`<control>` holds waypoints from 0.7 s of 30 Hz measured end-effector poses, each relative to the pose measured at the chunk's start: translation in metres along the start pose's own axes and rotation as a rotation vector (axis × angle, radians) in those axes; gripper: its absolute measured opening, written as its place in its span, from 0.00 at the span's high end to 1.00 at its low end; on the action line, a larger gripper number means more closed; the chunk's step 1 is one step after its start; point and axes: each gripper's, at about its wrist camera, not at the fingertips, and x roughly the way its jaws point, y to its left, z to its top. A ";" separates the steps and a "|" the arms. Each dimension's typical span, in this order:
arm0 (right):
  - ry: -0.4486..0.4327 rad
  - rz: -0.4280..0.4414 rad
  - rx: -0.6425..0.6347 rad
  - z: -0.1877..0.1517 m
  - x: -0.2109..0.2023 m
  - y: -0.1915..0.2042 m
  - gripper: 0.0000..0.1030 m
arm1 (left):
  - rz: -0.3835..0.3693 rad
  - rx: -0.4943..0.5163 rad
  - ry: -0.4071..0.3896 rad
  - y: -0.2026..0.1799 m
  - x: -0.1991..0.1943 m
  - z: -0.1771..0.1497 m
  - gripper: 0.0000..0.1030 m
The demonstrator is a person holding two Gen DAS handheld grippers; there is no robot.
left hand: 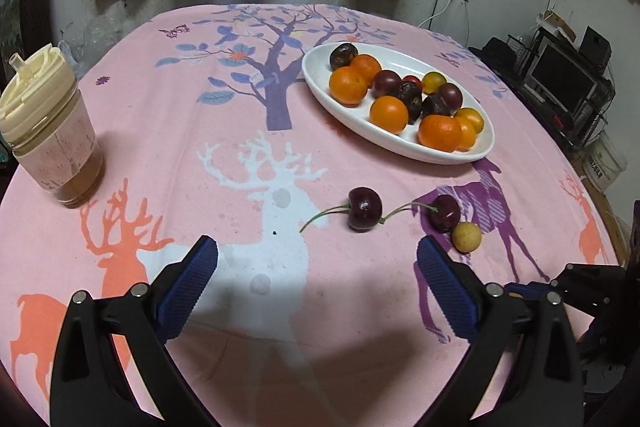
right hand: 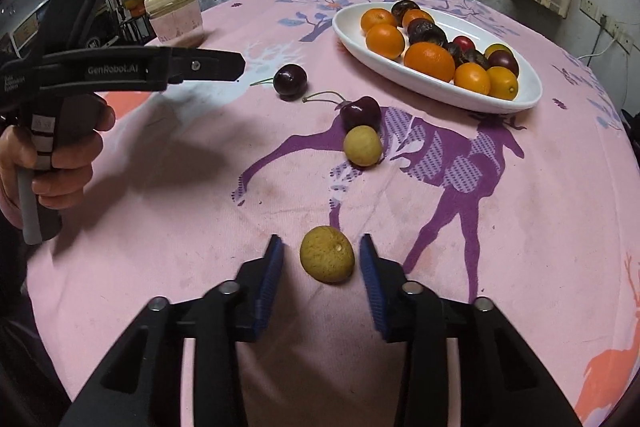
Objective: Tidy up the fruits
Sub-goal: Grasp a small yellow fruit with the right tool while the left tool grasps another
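- Through the left wrist camera we see our left hand-held gripper (left hand: 318, 259) spread wide and empty above the worktop (left hand: 160, 115), with two cherries (left hand: 364, 209) and a small yellow fruit (left hand: 466, 236) just ahead, and the white dish (left hand: 320, 75) of fruit beyond.
- Only here does the lidded cup (left hand: 50, 131) show close, standing far left.
- Through the right wrist camera we see our right hand-held gripper (right hand: 322, 255) released, its pads flanking a yellow-brown fruit (right hand: 327, 253) without touching.
- Only here does the left hand (right hand: 60, 155) show, gripping its tool level.
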 end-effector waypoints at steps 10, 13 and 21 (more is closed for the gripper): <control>-0.112 0.055 0.334 -0.001 -0.027 -0.068 0.75 | -0.188 0.152 0.045 -0.061 0.002 -0.017 0.28; -0.098 0.074 0.368 -0.005 -0.026 -0.075 0.75 | -0.205 0.201 0.083 -0.085 0.011 -0.023 0.40; -0.102 0.069 0.363 -0.004 -0.027 -0.072 0.75 | -0.184 0.158 0.157 -0.114 0.041 -0.017 0.48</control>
